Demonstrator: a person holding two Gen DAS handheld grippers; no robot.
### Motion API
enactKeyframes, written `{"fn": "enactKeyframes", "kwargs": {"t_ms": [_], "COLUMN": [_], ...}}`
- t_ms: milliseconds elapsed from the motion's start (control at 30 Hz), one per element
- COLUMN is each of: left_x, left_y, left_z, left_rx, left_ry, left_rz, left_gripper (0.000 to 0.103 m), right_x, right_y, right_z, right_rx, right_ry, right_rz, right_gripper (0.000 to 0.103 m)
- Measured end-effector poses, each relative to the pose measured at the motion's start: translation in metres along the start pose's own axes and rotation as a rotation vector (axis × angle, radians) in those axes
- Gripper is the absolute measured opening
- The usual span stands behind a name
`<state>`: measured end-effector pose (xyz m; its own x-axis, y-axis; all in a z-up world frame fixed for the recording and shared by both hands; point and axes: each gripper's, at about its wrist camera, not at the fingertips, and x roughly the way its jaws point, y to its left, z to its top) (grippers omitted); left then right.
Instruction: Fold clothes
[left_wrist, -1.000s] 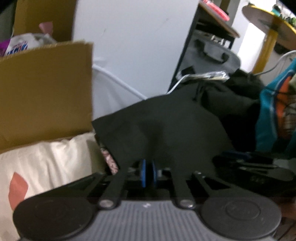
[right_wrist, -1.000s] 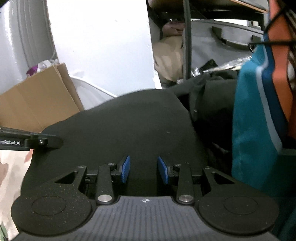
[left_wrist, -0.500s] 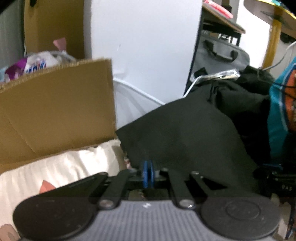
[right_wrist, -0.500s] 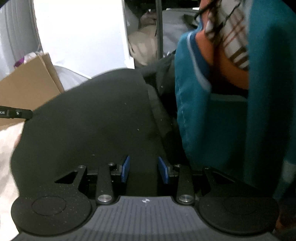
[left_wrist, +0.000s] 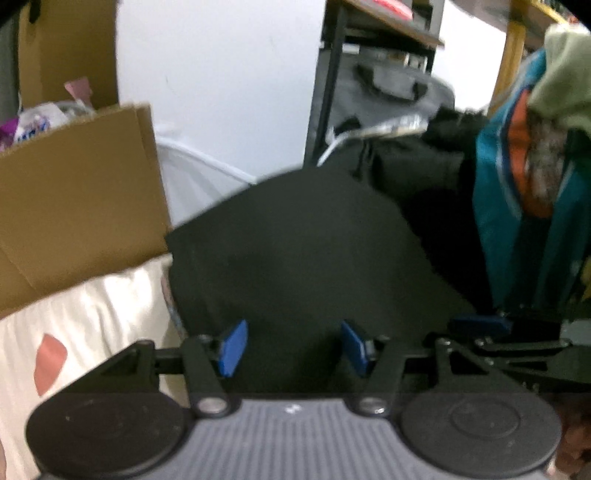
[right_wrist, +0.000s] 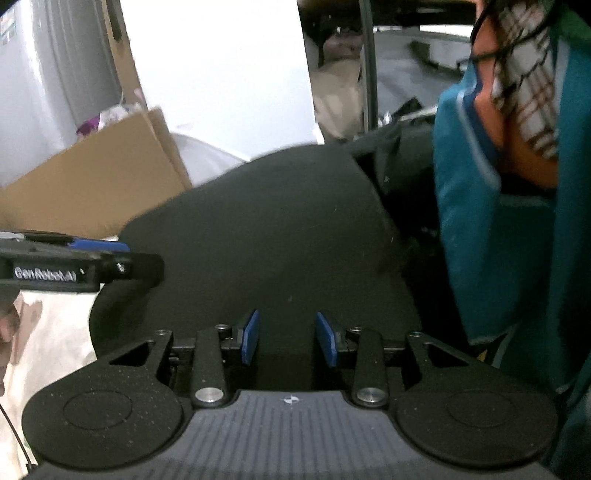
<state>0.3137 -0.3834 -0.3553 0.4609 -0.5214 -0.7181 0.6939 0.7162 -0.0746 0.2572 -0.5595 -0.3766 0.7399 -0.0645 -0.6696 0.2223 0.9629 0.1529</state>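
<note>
A folded black garment (left_wrist: 295, 251) lies flat on a pale cushion (left_wrist: 92, 314), and it fills the middle of the right wrist view (right_wrist: 266, 229) too. My left gripper (left_wrist: 291, 345) hovers at its near edge with the jaws opening; the blue pads (left_wrist: 232, 347) stand apart over the cloth and do not press it. From the right wrist view the left gripper (right_wrist: 74, 258) shows at the garment's left side. My right gripper (right_wrist: 288, 338) is at the near edge, pads apart and gripping nothing; it also shows in the left wrist view (left_wrist: 498, 332).
A brown cardboard box (left_wrist: 74, 195) stands to the left behind the cushion. A teal and orange garment (right_wrist: 498, 240) hangs close on the right. A heap of dark clothes (left_wrist: 424, 173) and a grey bag (left_wrist: 388, 92) lie behind, under a black-framed desk.
The left gripper's pads, pinched together on the black cloth's edge before, have spread apart and let it go. Both grippers have shifted sideways along the garment.
</note>
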Motion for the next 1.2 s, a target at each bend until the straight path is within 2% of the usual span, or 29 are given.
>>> {"fn": "enactKeyframes", "kwargs": {"t_ms": [200, 367, 467, 533, 667, 733, 867, 1100, 1200], "left_x": [0.001, -0.011, -0.018, -0.023, -0.036, -0.043, -0.065, -0.116, -0.145], "left_y": [-0.003, 0.001, 0.005, 0.009, 0.020, 0.022, 0.022, 0.027, 0.031], "left_z": [-0.010, -0.011, -0.012, -0.012, -0.009, -0.006, 0.003, 0.028, 0.042], "left_rx": [0.017, -0.018, -0.044, -0.078, -0.185, -0.209, -0.211, -0.233, -0.249], "left_ry": [0.016, 0.068, 0.107, 0.143, 0.209, 0.237, 0.258, 0.259, 0.244], "left_rz": [0.028, 0.046, 0.062, 0.063, 0.048, 0.047, 0.051, 0.069, 0.088], "left_gripper": [0.060, 0.060, 0.068, 0.081, 0.084, 0.092, 0.103, 0.102, 0.103], "right_x": [0.002, -0.007, -0.009, -0.013, -0.028, -0.036, -0.051, -0.083, -0.103], "right_y": [-0.006, -0.005, -0.003, -0.003, -0.003, -0.002, 0.003, 0.011, 0.016], "right_z": [-0.024, -0.024, -0.023, -0.021, -0.019, -0.017, -0.007, 0.025, 0.040], "right_rx": [0.016, 0.045, 0.061, 0.088, 0.122, 0.141, 0.160, 0.184, 0.193], "right_ry": [0.063, 0.096, 0.124, 0.148, 0.170, 0.181, 0.208, 0.248, 0.264], "right_rz": [-0.025, -0.049, -0.060, -0.053, -0.051, -0.047, -0.041, -0.042, -0.036], "right_gripper": [0.041, 0.041, 0.043, 0.054, 0.078, 0.088, 0.091, 0.102, 0.102]}}
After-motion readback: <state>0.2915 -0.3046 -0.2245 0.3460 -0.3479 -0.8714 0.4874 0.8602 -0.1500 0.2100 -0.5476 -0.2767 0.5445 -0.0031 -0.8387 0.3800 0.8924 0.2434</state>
